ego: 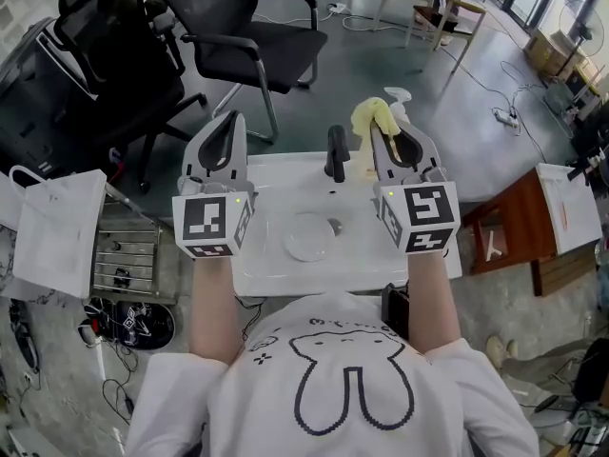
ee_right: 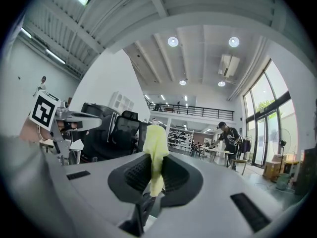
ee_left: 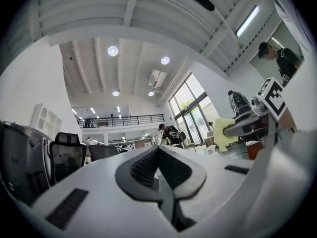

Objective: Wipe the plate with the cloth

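A clear glass plate (ego: 309, 236) lies in the basin of the white sink (ego: 262, 269), in front of the black faucet (ego: 336, 152). Both grippers are raised above the sink and point about level, away from me. My left gripper (ego: 225, 129) is above the sink's left side with its jaws together and nothing between them; the left gripper view shows the left gripper (ee_left: 158, 157) shut the same way. My right gripper (ego: 383, 127) is shut on a yellow cloth (ego: 369, 117), which sticks up out of the right gripper (ee_right: 154, 170) as a yellow cloth (ee_right: 156, 150) fold.
Black office chairs (ego: 238, 36) stand beyond the sink. A white paper bag (ego: 57, 231) and a wire rack (ego: 128, 255) are at the left. A wooden table (ego: 514, 227) stands at the right. A white spray bottle (ego: 398, 98) shows behind the cloth.
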`<state>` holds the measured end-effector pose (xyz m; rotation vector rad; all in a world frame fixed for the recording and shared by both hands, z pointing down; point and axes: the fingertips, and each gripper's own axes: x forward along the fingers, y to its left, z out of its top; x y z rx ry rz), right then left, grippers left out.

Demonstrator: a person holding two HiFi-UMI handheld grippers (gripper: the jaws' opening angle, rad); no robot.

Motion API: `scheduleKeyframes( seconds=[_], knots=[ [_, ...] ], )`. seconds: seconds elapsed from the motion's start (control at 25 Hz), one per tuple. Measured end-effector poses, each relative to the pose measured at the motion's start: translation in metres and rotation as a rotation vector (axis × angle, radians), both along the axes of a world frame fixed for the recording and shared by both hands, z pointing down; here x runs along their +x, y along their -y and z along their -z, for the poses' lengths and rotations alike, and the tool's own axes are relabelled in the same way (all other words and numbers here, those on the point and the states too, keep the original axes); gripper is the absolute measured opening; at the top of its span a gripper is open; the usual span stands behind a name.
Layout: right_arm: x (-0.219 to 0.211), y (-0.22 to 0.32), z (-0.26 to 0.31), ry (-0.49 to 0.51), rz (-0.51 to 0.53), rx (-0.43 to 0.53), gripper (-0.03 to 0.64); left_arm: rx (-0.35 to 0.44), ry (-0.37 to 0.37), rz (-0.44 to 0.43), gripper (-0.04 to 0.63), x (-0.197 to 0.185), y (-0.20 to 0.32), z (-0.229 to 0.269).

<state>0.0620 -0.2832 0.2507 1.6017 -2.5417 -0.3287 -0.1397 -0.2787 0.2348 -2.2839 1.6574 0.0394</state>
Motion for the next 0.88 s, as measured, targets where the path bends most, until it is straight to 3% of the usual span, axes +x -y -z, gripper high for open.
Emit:
scheduleKeyframes(
  seconds=[0.88],
  knots=[
    [0.011, -0.001, 0.025, 0.037, -0.017, 0.084, 0.048, 0.091, 0.024, 0.003, 0.011, -0.005, -0.003, 0.032]
  ],
)
